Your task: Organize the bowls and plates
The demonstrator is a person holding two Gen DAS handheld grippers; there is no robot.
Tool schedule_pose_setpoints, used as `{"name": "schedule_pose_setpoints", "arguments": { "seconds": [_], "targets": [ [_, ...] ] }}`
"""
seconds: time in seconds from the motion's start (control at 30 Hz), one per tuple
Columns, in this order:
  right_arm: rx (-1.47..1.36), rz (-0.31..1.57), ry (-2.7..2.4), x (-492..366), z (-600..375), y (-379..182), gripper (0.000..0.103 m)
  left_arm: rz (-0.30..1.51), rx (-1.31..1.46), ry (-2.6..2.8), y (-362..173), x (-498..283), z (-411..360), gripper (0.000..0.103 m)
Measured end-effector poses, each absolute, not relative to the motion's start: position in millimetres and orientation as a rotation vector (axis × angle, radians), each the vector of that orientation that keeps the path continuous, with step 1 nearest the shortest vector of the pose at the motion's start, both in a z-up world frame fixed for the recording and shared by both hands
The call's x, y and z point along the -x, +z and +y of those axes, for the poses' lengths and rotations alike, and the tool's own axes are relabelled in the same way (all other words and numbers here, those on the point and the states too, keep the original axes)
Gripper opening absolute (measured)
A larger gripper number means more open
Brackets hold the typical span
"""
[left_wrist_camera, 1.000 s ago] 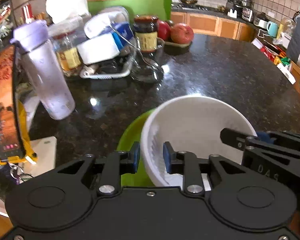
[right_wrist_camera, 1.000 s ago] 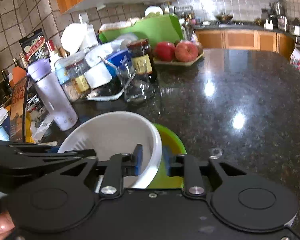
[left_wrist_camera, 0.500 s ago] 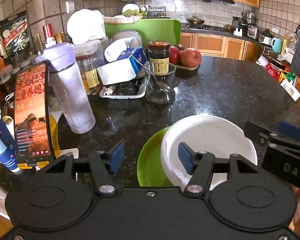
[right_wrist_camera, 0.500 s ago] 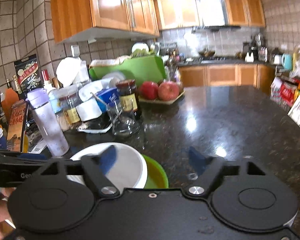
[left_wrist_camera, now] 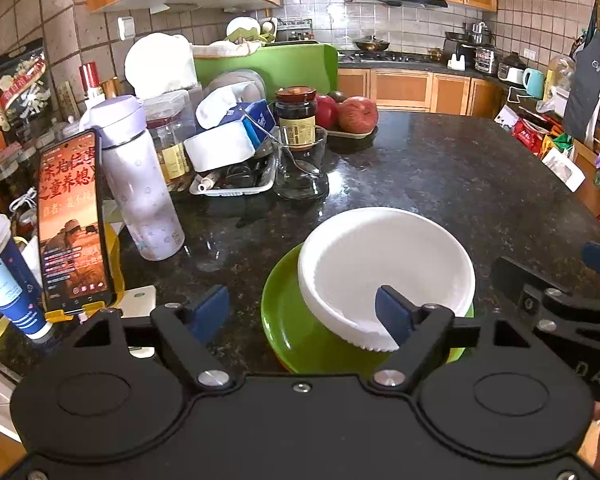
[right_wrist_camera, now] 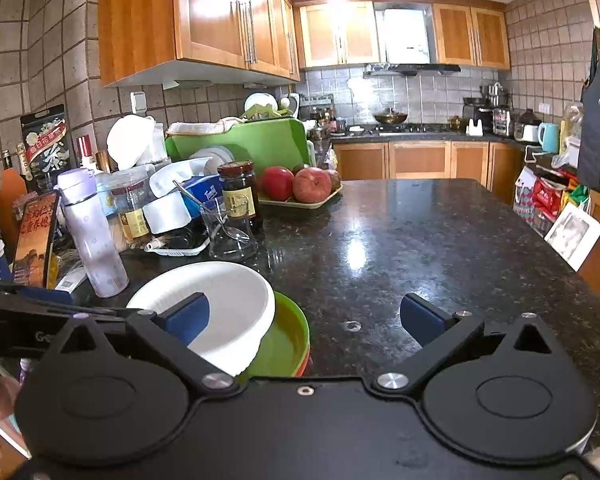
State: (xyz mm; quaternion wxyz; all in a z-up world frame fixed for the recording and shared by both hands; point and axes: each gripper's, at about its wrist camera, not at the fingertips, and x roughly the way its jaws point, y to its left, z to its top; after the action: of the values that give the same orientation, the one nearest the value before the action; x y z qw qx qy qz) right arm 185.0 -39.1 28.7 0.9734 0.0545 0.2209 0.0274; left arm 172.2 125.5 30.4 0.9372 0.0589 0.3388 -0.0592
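Observation:
A white bowl (left_wrist_camera: 384,268) sits tilted in a green plate (left_wrist_camera: 292,320) on the black granite counter. It also shows in the right wrist view (right_wrist_camera: 216,304), with the green plate (right_wrist_camera: 284,344) over an orange edge below it. My left gripper (left_wrist_camera: 302,312) is open and empty, held above and just short of the stack, its right finger over the bowl's near rim. My right gripper (right_wrist_camera: 304,316) is open and empty, above the stack's right side. The right gripper also shows at the right edge of the left wrist view (left_wrist_camera: 560,300).
A purple-lidded bottle (left_wrist_camera: 140,188), a propped phone (left_wrist_camera: 74,220) and a blue-and-white cup (left_wrist_camera: 4,272) stand to the left. A glass with a spoon (left_wrist_camera: 302,164), a dark jar (left_wrist_camera: 298,114), a cluttered tray (left_wrist_camera: 232,176) and apples (left_wrist_camera: 356,114) stand behind.
Both grippers were shut on the white bowl's rim a second ago. Both have opened, let the bowl go on the green plate, and lifted up and back.

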Motion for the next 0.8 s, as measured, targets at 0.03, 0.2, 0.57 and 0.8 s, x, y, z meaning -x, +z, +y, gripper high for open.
{"name": "schedule_pose_setpoints", "arguments": {
  "seconds": [0.03,0.2,0.57,0.8],
  "targets": [
    [-0.109,0.439,0.055,-183,-39,29,0.103,0.688,-0.125,-0.117,30,-170,125,0.086],
    [-0.132,0.398,0.032,-168,-47,30,0.103,0.677,-0.117,-0.111,30,-163,124,0.102],
    [-0.102,0.379,0.019,-156,-61,31,0.103,0.695,-0.117,-0.066,23,-148,113,0.102],
    [-0.087,0.389,0.043,-146,-65,34,0.103,0.713,-0.104,-0.045,26,-140,108,0.102]
  ]
}}
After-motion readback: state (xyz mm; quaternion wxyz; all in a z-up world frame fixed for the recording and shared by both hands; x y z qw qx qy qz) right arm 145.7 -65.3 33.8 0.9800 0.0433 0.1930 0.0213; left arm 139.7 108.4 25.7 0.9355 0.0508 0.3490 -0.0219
